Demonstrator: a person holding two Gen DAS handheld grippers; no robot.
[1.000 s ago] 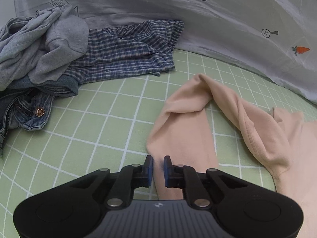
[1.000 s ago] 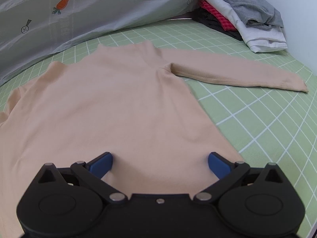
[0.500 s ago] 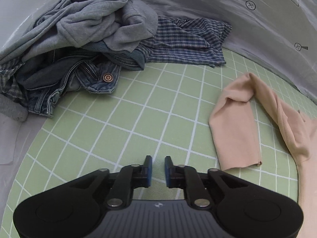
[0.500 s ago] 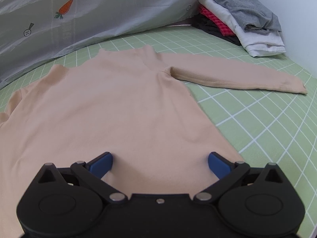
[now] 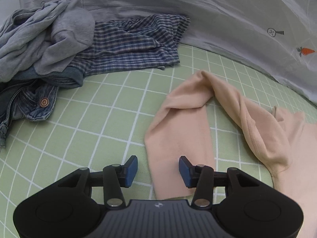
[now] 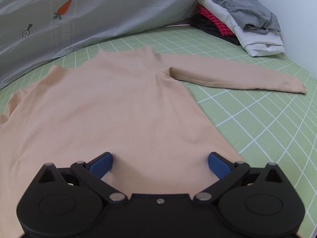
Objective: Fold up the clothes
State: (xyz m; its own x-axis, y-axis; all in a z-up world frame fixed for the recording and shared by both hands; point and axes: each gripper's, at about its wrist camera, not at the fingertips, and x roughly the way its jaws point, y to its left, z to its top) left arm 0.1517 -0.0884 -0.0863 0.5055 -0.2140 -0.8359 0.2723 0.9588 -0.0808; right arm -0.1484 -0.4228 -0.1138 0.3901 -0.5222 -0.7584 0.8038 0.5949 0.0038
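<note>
At the far left of the left wrist view a heap of unfolded clothes lies on the green checked sheet (image 5: 95, 123): a crumpled grey sweatshirt (image 5: 49, 37) on top, blue jeans (image 5: 29, 103) with a copper button below it, and a blue plaid shirt (image 5: 134, 47) spread out to its right against the pale printed cover (image 5: 227, 19) that rises behind. Further right lies the peach long-sleeved top (image 5: 273, 130), its left sleeve (image 5: 178, 134) doubled back on itself, with the cuff end running down toward the camera. The left gripper (image 5: 158, 170) hovers over that cuff end with its jaws opening; the sleeve's edge lies in the gap, nearer the right-hand pad, and neither blue pad presses on the cloth. In the right wrist view the same top (image 6: 118, 103) lies flat and face down on the sheet (image 6: 267, 123), collar toward the cover (image 6: 99, 10) printed with a carrot, and its other sleeve (image 6: 237, 77) stretches straight out to the right. The right gripper (image 6: 160, 161) hangs over the lower part of the body panel near the hem with its jaws spread wide, pinching nothing. At the far right, in the corner by the white wall, sits a stack of folded clothes (image 6: 243, 19): grey on top, white under it, red check and dark pieces beneath.
</note>
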